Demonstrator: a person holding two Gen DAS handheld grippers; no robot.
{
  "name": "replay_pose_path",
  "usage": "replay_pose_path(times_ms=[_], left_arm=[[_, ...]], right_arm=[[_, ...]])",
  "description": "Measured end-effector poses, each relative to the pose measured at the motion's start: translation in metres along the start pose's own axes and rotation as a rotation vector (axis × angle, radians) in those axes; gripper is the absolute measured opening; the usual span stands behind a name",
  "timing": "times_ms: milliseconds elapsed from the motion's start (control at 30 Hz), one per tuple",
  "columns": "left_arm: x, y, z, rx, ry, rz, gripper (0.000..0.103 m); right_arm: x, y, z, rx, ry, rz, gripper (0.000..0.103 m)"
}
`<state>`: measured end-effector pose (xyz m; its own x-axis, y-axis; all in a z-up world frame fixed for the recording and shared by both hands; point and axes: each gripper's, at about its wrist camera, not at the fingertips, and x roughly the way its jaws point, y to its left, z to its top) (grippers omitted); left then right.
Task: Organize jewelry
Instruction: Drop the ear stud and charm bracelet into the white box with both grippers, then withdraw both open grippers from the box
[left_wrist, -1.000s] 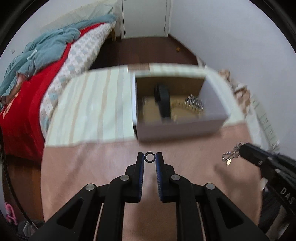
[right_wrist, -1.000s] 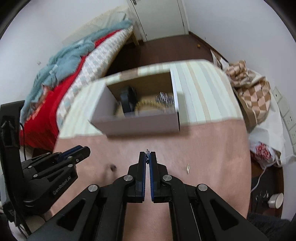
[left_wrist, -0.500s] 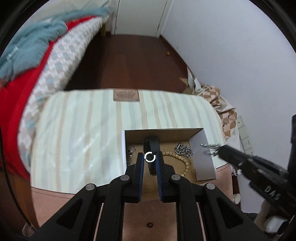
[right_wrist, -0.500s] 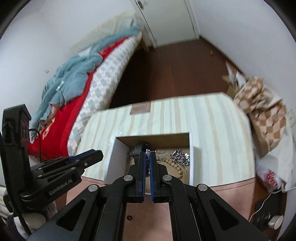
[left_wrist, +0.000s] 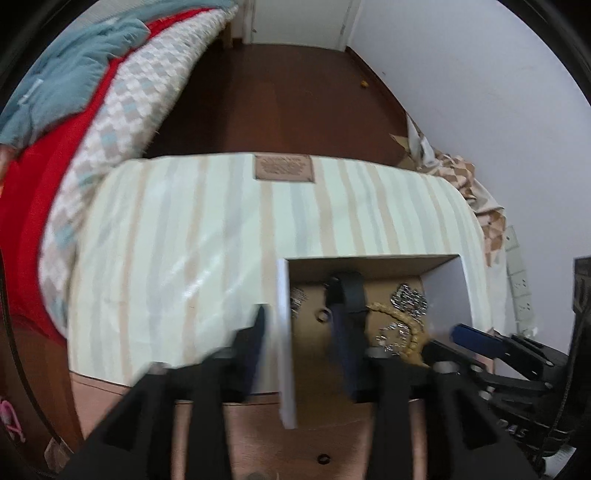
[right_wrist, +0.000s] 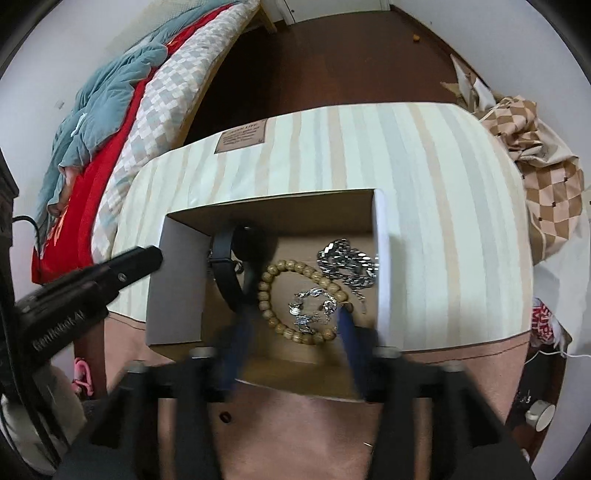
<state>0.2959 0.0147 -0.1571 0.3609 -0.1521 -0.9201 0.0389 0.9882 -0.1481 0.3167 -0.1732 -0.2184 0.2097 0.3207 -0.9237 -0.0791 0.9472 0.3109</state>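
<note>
An open cardboard box (right_wrist: 177, 295) stands on the table; it also shows in the left wrist view (left_wrist: 286, 332). Inside lie a black watch (right_wrist: 236, 254), a wooden bead bracelet (right_wrist: 273, 295), a silver chain (right_wrist: 347, 266), a silver brooch (right_wrist: 314, 306) and a small ring (left_wrist: 322, 316). My left gripper (left_wrist: 299, 332) is open and empty, its fingers astride the box's left wall. My right gripper (right_wrist: 295, 325) is open and empty over the box, above the brooch and the bracelet.
The table has a striped cloth (right_wrist: 406, 155) at the far half and a pink surface (right_wrist: 295, 435) near me. A small dark ring (left_wrist: 322, 459) lies on the pink part. A bed (right_wrist: 110, 110) is at the left, bags (right_wrist: 535, 166) at the right.
Both grippers have opened. The ring has left my left gripper and lies in the box; the silver brooch has left my right gripper and lies in the box.
</note>
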Motion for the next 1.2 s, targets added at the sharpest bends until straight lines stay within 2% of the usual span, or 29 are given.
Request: replay_pose_path(times_ms=[33,67,133,200,267,400,467,733,1200], left_arm=[[-0.004,0.002,-0.001,-0.003,-0.017,0.015,0.070],[-0.008,0.004,-0.003,-0.008,-0.040,0.036,0.076],[-0.015,0.008,-0.007,-0.008,-0.070,0.085,0.078],[-0.019,0.011,-0.013,-0.006,-0.089,0.132,0.086],[-0.021,0.013,-0.022,-0.002,-0.101,0.157,0.103],[-0.018,0.012,-0.038,0.003,-0.091,0.196,0.103],[-0.018,0.011,-0.047,0.002,-0.089,0.205,0.103],[-0.039,0.013,-0.074,-0.019,-0.116,0.230,0.103],[-0.115,-0.004,-0.120,0.023,-0.243,0.270,0.103]], right_arm=[[-0.003,0.000,-0.002,-0.004,-0.006,-0.011,0.056],[-0.006,0.000,-0.005,-0.016,-0.017,-0.034,0.056],[-0.014,0.003,-0.009,-0.036,-0.042,-0.063,0.059],[-0.022,0.007,-0.013,-0.057,-0.056,-0.085,0.064],[-0.029,0.013,-0.018,-0.089,-0.082,-0.161,0.086],[-0.037,0.021,-0.030,-0.112,-0.113,-0.268,0.092],[-0.037,0.022,-0.036,-0.110,-0.112,-0.298,0.102],[-0.048,0.031,-0.057,-0.106,-0.141,-0.329,0.102],[-0.111,0.054,-0.098,-0.106,-0.264,-0.344,0.102]])
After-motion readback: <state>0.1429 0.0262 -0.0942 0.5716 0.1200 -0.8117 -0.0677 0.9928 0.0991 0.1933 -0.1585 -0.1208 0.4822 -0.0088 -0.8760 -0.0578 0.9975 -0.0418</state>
